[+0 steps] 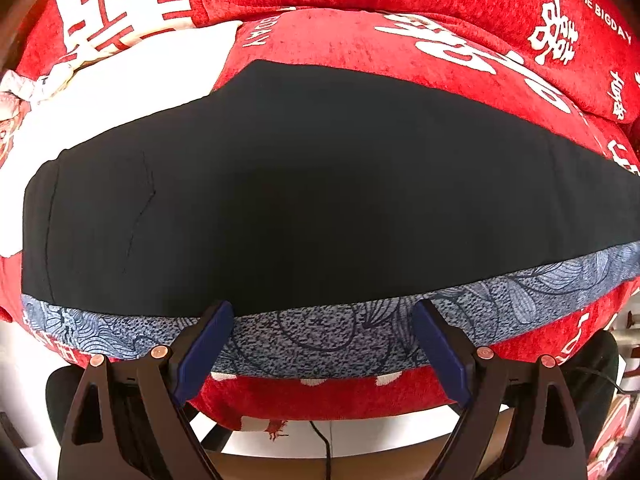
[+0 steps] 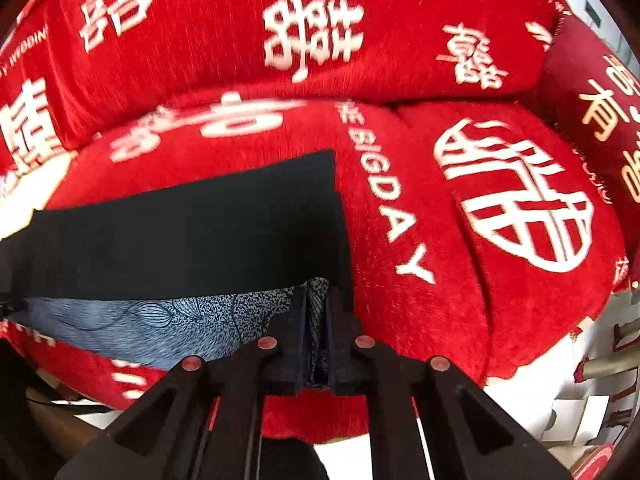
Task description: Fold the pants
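Note:
Black pants (image 1: pixel 300 184) lie flat and long across a red sofa seat (image 1: pixel 360 48). A strip of blue patterned fabric (image 1: pixel 320 340) shows from under their near edge. My left gripper (image 1: pixel 322 308) hovers over that near edge, open, with nothing pinched between its blue pads. In the right wrist view the black pants (image 2: pixel 192 232) end in a straight hem. My right gripper (image 2: pixel 318 296) sits at the right end of the blue patterned fabric (image 2: pixel 160 320), shut on its corner, with a fold of it standing between the pads.
A white cloth (image 1: pixel 132 92) lies on the seat behind the pants' left end. Red back cushions (image 2: pixel 280 20) with white lettering run along the rear, and a darker red pillow (image 2: pixel 592 120) stands at the right. Bare seat (image 2: pixel 440 280) lies to the right of the hem.

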The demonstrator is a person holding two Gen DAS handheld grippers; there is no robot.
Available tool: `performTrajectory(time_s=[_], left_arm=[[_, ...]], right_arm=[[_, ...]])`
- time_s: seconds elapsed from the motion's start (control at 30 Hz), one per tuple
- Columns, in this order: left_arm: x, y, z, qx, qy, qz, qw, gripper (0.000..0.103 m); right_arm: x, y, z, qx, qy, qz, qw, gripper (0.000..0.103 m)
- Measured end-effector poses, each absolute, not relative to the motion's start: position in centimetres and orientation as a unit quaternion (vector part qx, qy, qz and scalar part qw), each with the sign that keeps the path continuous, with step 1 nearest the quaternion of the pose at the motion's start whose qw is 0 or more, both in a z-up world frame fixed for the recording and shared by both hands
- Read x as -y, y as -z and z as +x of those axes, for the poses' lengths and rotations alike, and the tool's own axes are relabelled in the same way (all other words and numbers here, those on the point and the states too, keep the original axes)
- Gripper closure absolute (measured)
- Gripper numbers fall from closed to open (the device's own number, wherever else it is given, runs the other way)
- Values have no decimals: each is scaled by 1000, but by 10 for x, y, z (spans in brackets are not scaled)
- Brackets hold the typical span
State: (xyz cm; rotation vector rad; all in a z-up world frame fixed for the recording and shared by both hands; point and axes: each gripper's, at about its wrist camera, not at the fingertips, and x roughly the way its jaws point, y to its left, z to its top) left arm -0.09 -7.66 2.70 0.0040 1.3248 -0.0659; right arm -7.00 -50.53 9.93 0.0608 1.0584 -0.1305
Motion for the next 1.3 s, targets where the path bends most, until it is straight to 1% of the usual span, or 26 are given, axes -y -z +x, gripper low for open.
performTrajectory(time_s=[0.07, 0.1, 0.17, 0.2, 0.3, 0.33, 0.4, 0.47, 0.5, 0.57, 0.63, 0.67, 0.7, 0.77, 0.8, 0.83, 0.87, 0.9, 0.93, 1.0, 1.07, 1.13, 1.17, 1.2, 1.27, 1.3], left_arm=[[81, -24, 1, -617, 35, 7, 786, 11], [85, -21, 1, -618, 38, 12, 785, 11], [87, -20, 2, -617, 41, 21, 786, 11], [88, -22, 2, -616, 43, 24, 786, 11], [86, -26, -1, -614, 45, 20, 788, 11], [85, -28, -2, -612, 45, 19, 789, 11], [87, -30, -3, -608, 46, 21, 792, 11], [94, -34, -4, -601, 49, 32, 797, 11], [98, -36, -5, -598, 52, 35, 799, 11], [111, -41, -4, -591, 68, 44, 803, 11], [129, -41, -1, -584, 81, 61, 806, 11], [136, -40, 1, -581, 89, 72, 806, 11], [142, -35, 3, -583, 96, 82, 802, 11], [140, -20, 7, -603, 92, 82, 788, 10], [133, -19, 6, -604, 92, 68, 789, 6], [126, -20, 5, -604, 86, 65, 790, 5], [119, -20, 3, -604, 80, 64, 790, 5], [111, -20, 0, -604, 75, 62, 791, 5], [102, -20, -2, -606, 68, 58, 790, 5], [91, -22, -6, -606, 54, 49, 792, 5], [91, -27, -6, -600, 49, 45, 797, 5], [107, -33, -6, -588, 64, 55, 805, 5], [115, -36, -6, -581, 71, 65, 808, 5], [124, -35, -7, -576, 76, 78, 810, 5], [131, -29, -1, -576, 81, 97, 807, 5], [126, -21, 4, -586, 79, 92, 801, 2]], right_arm=[[504, -95, -73, -513, 75, 20, 855, 95], [504, -80, -70, -530, 88, 5, 843, 97], [507, -50, -60, -564, 111, 5, 818, 97], [510, -38, -56, -567, 115, 10, 815, 97], [508, -53, -54, -552, 126, 1, 824, 95], [508, -56, -54, -555, 130, -2, 821, 91], [508, -68, -58, -543, 158, -18, 825, 71], [503, -83, -68, -517, 167, -17, 840, 64], [497, -94, -76, -498, 159, -2, 853, 62], [481, -101, -80, -481, 109, 28, 870, 62], [456, -93, -78, -487, 16, 68, 871, 55], [445, -86, -76, -492, -24, 81, 867, 45], [433, -74, -72, -500, -47, 74, 862, 40], [434, -53, -67, -516, -12, 46, 855, 40], [447, -40, -65, -531, 15, 51, 846, 40], [472, -27, -67, -544, 42, 79, 834, 41], [489, -24, -73, -541, 42, 105, 833, 46], [506, -26, -81, -531, 38, 132, 836, 61], [514, -29, -84, -536, 50, 129, 833, 66], [520, -37, -86, -541, 103, 84, 831, 59], [515, -51, -87, -526, 92, 87, 841, 59], [498, -62, -79, -512, 59, 83, 853, 47], [487, -65, -74, -506, 49, 69, 858, 36], [469, -69, -66, -498, 25, 54, 865, 30], [448, -71, -49, -492, -1, 38, 870, 27], [442, -67, -39, -494, -8, 32, 869, 24]])
